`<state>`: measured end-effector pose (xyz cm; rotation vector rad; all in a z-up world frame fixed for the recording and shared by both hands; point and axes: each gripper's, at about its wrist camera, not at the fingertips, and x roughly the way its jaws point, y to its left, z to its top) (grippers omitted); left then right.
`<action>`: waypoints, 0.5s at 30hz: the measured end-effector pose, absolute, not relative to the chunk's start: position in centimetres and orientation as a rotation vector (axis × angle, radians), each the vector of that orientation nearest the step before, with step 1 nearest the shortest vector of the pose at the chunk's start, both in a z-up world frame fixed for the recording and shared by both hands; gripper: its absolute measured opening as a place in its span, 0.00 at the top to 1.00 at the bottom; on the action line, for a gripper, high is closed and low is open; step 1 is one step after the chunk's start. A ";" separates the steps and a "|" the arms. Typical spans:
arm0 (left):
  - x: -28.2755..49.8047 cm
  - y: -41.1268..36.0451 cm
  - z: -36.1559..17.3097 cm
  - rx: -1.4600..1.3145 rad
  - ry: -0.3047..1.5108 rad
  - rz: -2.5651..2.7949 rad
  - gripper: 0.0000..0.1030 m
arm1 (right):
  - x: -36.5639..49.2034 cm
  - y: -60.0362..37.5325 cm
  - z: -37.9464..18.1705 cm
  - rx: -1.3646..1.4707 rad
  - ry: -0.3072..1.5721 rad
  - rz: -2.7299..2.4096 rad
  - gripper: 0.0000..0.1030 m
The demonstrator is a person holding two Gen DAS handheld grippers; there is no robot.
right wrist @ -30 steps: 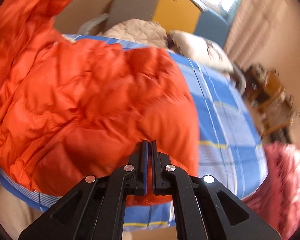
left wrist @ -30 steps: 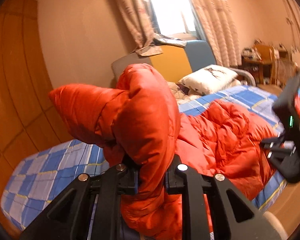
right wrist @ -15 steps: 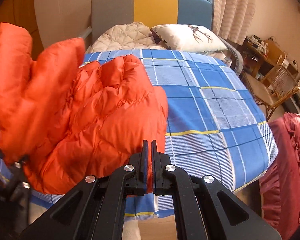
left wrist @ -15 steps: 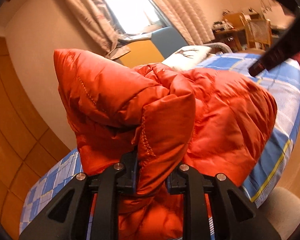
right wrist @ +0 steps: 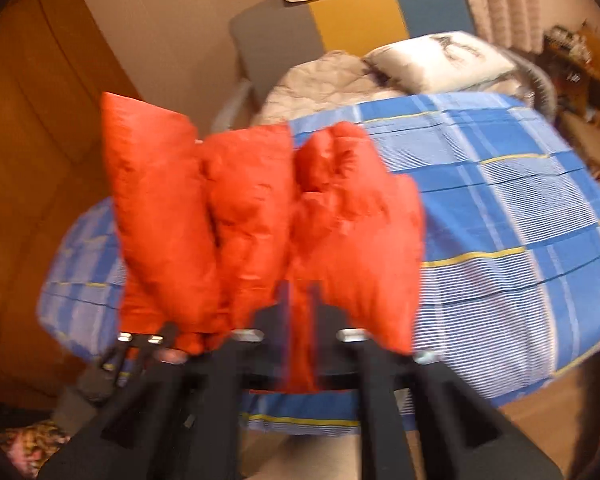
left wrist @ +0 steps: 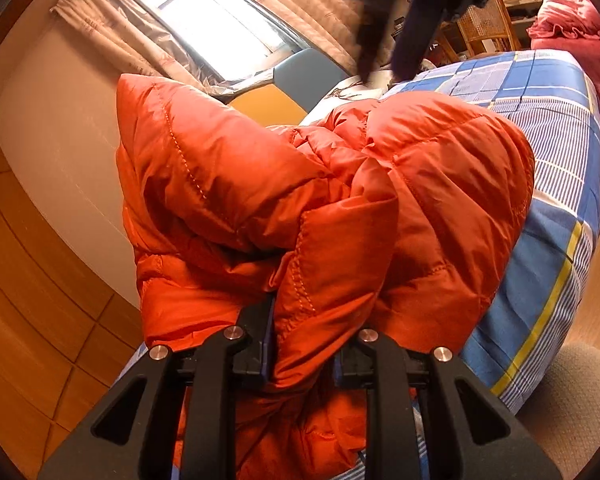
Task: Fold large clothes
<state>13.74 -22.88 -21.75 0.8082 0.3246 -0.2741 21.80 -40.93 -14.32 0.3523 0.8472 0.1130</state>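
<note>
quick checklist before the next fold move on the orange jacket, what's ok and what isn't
1. Left gripper clamped on the orange jacket: ok, a quilted fold is pinched between its fingers.
2. Right gripper free of fabric: cannot tell; its jaws are opening, the picture is blurred and orange cloth shows in the gap.
3. Jacket's bulk supported by the bed: ok, it rests on the blue checked cover.
4. Jacket lying flat: not ok, it stands bunched in several puffy lobes.
5. Room on the cover beside the jacket: ok, bare cover stretches toward the pillow.
</note>
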 end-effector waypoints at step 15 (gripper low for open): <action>10.7 -23.2 -22.8 0.945 0.259 -0.219 0.81 | 25.6 -38.5 -15.3 0.433 0.949 0.360 0.35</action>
